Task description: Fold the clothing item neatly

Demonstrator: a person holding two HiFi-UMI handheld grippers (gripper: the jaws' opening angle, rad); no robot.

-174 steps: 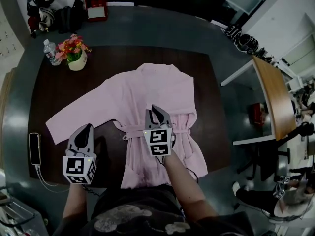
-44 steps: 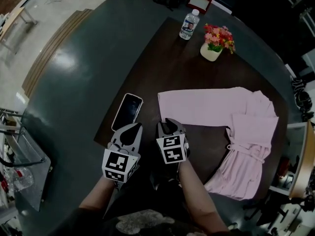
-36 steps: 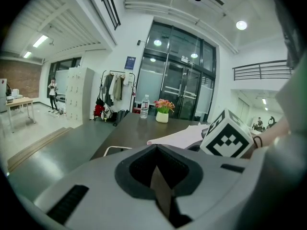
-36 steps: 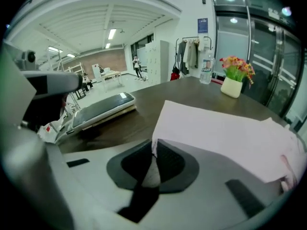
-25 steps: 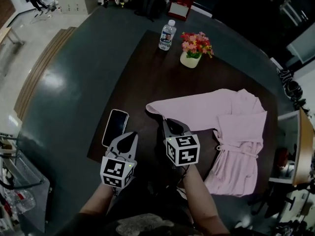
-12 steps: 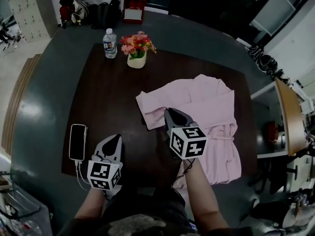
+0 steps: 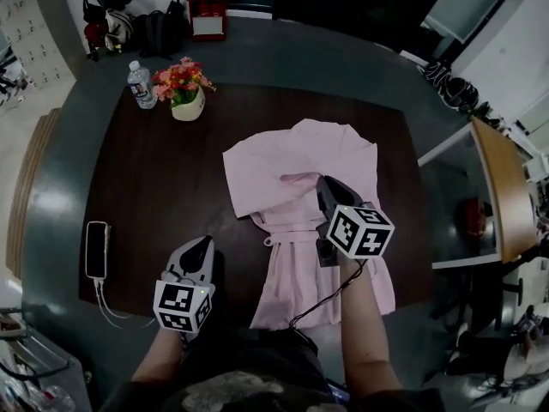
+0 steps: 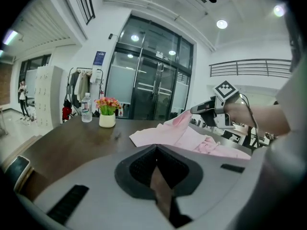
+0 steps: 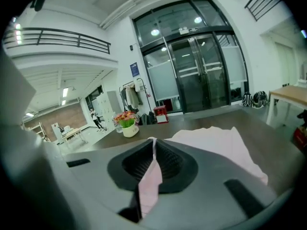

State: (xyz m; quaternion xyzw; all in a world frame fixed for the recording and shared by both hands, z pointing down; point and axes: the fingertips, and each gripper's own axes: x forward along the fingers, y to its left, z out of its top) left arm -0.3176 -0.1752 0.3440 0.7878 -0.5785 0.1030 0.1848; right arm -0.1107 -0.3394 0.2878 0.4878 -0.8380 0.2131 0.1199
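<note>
Sleeve (image 7: 294, 178) now folded over robe (image 7: 296, 269), pinched in right tool (image 7: 323, 182).

My left gripper (image 7: 202, 245) and right gripper (image 7: 326, 185) have smooth grey, pointed shells. Each carries a white cube (image 7: 183, 305) printed with black square markers. A thin black cable (image 7: 319, 305) hangs from the right one. My top (image 7: 232, 389) is dark with a pale print.

a: what's the room like?
b: a big hall, white walls, glossy grey floor (image 7: 51, 204), tall glass doors (image 9: 201, 75) at the far end.
a: furniture?
b: a dark wooden counter (image 7: 146, 204), a lighter table (image 7: 493, 178) to its right, a coat rack (image 8: 82, 92) beside white lockers (image 8: 48, 97). round ceiling lights (image 8: 221, 24), a railed balcony (image 9: 62, 37) above.
</note>
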